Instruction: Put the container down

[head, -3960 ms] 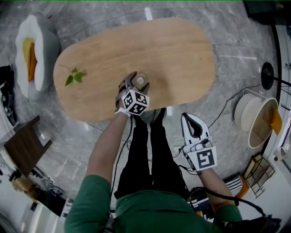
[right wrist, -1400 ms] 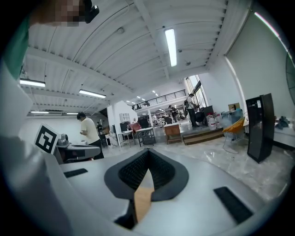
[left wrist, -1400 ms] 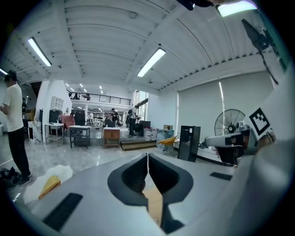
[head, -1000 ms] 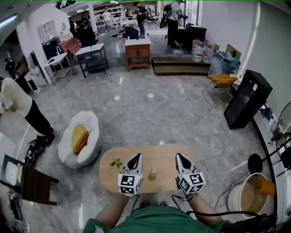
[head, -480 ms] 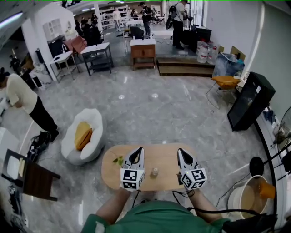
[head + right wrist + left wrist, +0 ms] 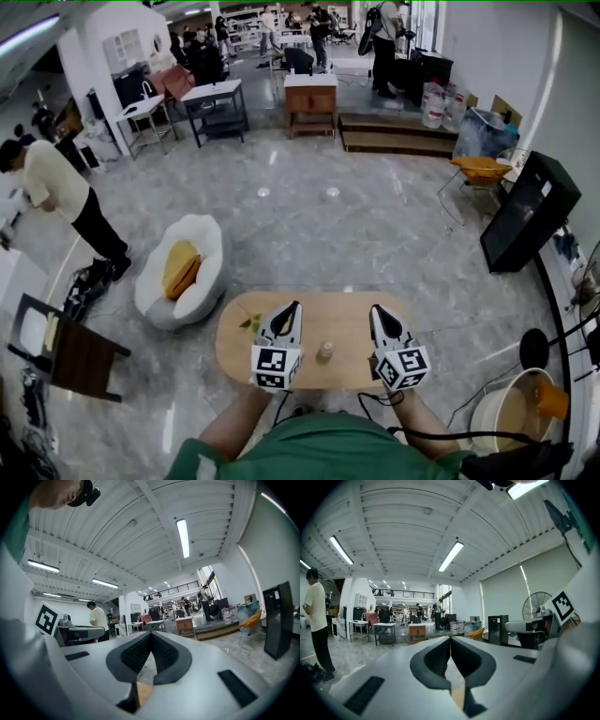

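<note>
A small tan container (image 6: pixel 326 351) stands upright on the oval wooden table (image 6: pixel 334 322), free of both grippers. My left gripper (image 6: pixel 294 307) hovers to its left and my right gripper (image 6: pixel 377 309) to its right, both pointing level out into the room. In the left gripper view the left gripper (image 6: pixel 450 638) has its dark pads pressed together with nothing between them. The right gripper (image 6: pixel 151 633) looks the same in the right gripper view: shut and empty.
A green leaf sprig (image 6: pixel 251 323) lies on the table's left part. On the floor are a white beanbag seat (image 6: pixel 183 272) with a yellow cushion, a dark wooden chair (image 6: pixel 70 356), a pale bucket (image 6: pixel 511 412) and a black box (image 6: pixel 534 225). A person (image 6: pixel 61 192) stands far left.
Four seconds ago my left gripper was at the container on the table. Now both grippers are raised and level, apart from it. Over the last second only the view shifted slightly.
</note>
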`<state>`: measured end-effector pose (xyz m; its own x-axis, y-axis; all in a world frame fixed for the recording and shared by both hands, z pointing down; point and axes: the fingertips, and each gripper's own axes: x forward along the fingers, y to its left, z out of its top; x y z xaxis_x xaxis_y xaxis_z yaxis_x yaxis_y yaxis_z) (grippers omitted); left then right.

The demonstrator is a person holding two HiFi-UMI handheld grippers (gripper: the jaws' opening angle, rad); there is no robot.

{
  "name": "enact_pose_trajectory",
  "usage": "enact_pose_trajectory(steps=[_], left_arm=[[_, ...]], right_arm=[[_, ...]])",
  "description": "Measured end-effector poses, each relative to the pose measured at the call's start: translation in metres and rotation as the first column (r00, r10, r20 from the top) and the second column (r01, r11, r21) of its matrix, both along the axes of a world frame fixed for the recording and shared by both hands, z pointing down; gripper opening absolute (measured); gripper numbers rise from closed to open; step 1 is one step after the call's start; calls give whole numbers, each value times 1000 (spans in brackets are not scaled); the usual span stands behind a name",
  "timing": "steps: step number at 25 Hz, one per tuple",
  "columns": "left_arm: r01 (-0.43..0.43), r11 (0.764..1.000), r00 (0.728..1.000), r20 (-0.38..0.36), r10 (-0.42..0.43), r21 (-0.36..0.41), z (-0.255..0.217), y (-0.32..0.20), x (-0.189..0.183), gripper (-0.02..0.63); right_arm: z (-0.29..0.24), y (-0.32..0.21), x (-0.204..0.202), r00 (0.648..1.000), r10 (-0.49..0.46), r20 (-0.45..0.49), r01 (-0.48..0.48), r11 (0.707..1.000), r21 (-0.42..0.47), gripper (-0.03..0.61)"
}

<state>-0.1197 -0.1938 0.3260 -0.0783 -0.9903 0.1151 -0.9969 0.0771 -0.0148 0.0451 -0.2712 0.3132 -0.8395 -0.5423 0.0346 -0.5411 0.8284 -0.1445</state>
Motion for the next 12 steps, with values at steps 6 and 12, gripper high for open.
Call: enact_pose_trajectory(steps=[6, 12], left_arm=[[11, 1000, 1000, -1, -11, 2, -4, 7, -3, 18], [46, 999, 999, -1, -46, 6, -4, 17, -13, 18]], right_arm=[[-2, 6, -12, 1000, -29, -4, 29, 1000, 10, 12], [-2, 13, -27, 997, -74, -13, 74, 997, 14, 12]])
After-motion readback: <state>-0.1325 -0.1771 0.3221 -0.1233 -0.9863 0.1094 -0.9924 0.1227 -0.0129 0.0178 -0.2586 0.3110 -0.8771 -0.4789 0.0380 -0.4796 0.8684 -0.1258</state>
